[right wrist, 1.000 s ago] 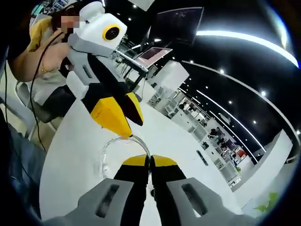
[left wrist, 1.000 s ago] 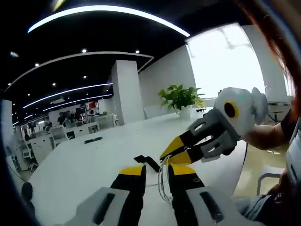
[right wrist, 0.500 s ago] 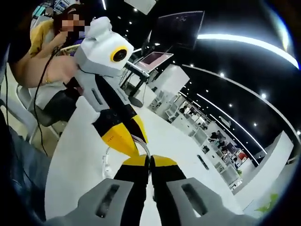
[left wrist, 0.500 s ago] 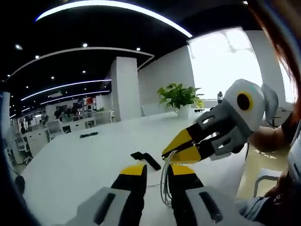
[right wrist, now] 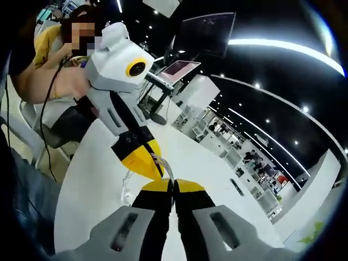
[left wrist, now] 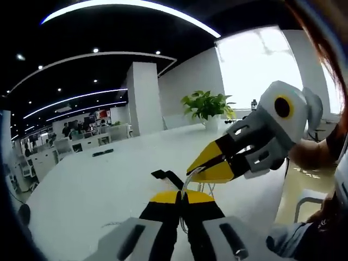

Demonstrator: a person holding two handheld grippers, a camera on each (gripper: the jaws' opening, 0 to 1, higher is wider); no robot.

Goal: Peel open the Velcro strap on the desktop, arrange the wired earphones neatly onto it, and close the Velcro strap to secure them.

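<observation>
White desktop [left wrist: 87, 190], Velcro strap [left wrist: 167, 177], potted plant [left wrist: 206, 106]

An open office under a dark ceiling with curved light strips [left wrist: 125, 4] and small spotlights. A white pillar [left wrist: 145, 98] rises beside a bright window [left wrist: 255, 70] — a potted plant [left wrist: 208, 107] below it — while rows of desks [right wrist: 247, 179] recede far back.

We record a smooth, glossy white surface [left wrist: 98, 185]; a thin clear-plastic earphone cable [right wrist: 126, 182]; a matt black Velcro strap [left wrist: 167, 177]; tongs [left wrist: 182, 198] of matt yellow and black plastic.
</observation>
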